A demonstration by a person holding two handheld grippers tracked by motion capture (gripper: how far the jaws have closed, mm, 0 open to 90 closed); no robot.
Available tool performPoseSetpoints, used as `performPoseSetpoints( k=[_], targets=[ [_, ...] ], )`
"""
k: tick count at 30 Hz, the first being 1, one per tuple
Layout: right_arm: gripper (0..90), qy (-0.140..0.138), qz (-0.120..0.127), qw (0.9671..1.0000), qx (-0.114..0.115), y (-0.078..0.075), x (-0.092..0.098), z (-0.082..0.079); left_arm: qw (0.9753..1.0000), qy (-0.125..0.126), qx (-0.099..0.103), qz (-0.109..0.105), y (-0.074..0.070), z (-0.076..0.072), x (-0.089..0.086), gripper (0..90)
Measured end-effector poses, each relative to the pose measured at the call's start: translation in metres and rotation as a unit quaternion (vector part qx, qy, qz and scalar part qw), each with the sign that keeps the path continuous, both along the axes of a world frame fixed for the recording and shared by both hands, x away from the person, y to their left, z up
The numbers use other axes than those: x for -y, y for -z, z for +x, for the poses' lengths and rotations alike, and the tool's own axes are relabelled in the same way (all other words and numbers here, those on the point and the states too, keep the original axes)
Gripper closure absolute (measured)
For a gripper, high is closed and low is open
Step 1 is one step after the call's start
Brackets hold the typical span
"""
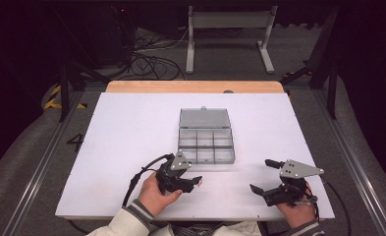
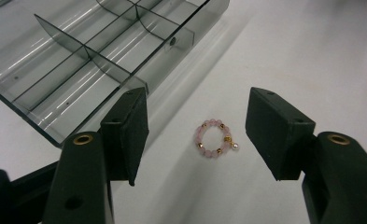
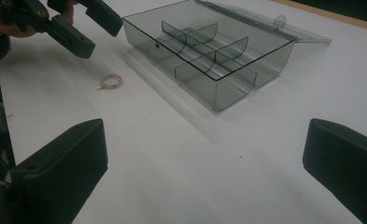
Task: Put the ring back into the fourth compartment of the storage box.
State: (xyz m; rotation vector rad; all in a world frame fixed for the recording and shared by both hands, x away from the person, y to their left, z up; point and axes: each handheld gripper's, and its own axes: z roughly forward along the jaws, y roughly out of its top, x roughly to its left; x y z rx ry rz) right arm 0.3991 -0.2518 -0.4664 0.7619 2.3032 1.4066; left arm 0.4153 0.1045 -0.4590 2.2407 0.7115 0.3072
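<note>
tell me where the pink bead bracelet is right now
The bracelet lies on the white table between the open left gripper jaws, just beside the clear box.

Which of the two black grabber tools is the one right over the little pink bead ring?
The left gripper: the bead ring lies between its open jaws, while the right gripper sits farther off.

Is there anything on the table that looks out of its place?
Yes: a small pink bead ring lies loose on the white table, beside the open compartment box rather than inside it. The left tongs are open around it.
</note>
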Motion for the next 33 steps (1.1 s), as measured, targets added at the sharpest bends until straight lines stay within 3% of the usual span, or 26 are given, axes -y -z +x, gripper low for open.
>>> performPoseSetpoints(
  k=[17,28,33],
  targets=[
    [0.5,-0.001,0.0,1.0,-0.003,0.001,0.0,0.0,0.9994,0.0,-0.019,0.029,0.009,0.005,0.008,42.6],
    [0.5,-0.002,-0.001,1.0,-0.003,0.001,0.0,0.001,0.9984,0.002,-0.015,0.054,0.014,0.008,0.014,56.1],
    [0.6,-0.002,-0.001,1.0,-0.004,0.001,0.0,0.001,0.9975,0.013,-0.026,0.064,0.016,0.01,0.017,63.6]
  ],
)
